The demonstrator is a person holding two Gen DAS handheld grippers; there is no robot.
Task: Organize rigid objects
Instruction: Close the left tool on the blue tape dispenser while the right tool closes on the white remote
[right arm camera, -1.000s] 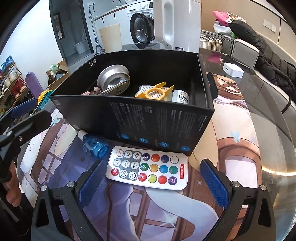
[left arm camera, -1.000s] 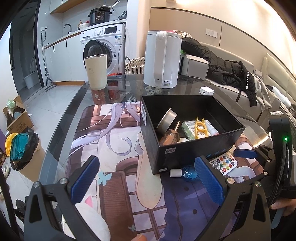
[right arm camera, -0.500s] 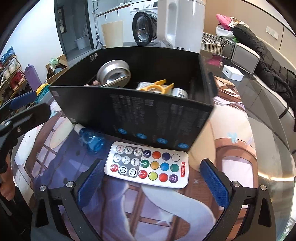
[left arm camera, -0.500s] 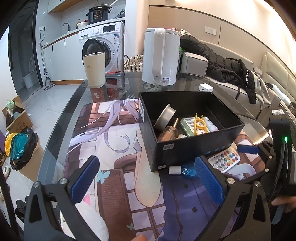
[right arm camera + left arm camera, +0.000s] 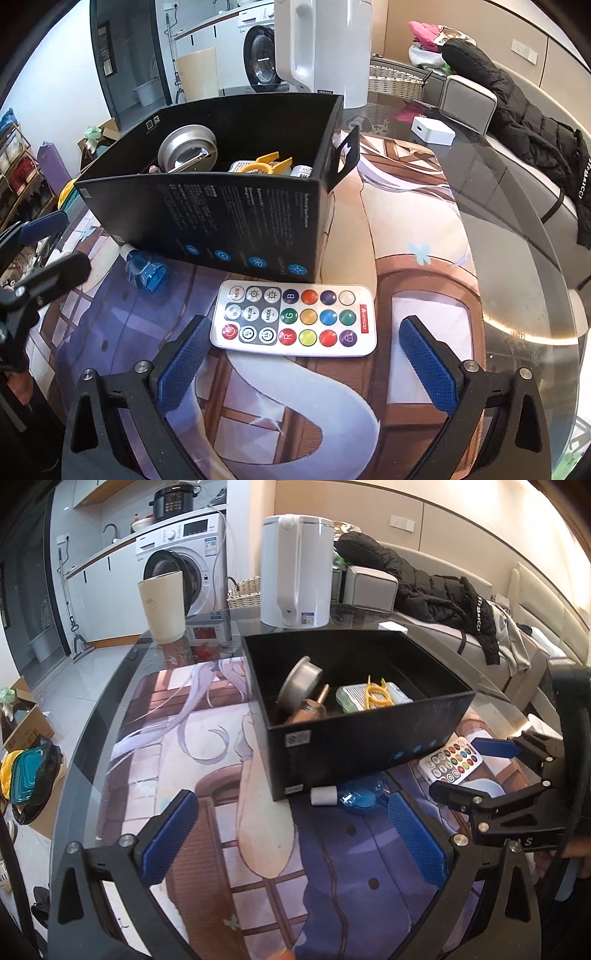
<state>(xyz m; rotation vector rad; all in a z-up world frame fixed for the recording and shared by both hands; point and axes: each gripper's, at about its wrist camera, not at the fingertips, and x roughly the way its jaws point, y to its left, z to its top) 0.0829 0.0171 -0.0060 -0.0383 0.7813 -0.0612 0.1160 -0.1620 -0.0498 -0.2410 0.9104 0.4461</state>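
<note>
A black box [image 5: 369, 738] [image 5: 221, 221] stands on the printed mat and holds a metal tin [image 5: 299, 679], a yellow clip [image 5: 376, 696] and other items. A white remote with coloured buttons [image 5: 293, 319] [image 5: 450, 760] lies flat in front of the box. A small blue bottle with a white cap [image 5: 354, 795] [image 5: 146, 271] lies against the box's base. My right gripper [image 5: 299, 373] is open, its fingers either side of the remote's near edge. My left gripper [image 5: 291, 842] is open and empty, just short of the blue bottle.
A white kettle [image 5: 295, 568] and a cream cup [image 5: 162, 605] stand behind the box. A small white adapter [image 5: 432, 129] lies on the glass table [image 5: 517, 258] at the right. A sofa with a black jacket [image 5: 424, 583] lies beyond the table edge.
My right gripper has moved closer to the remote, which now sits between its fingers. My left gripper has drawn slightly nearer the box and bottle. Both stay open.
</note>
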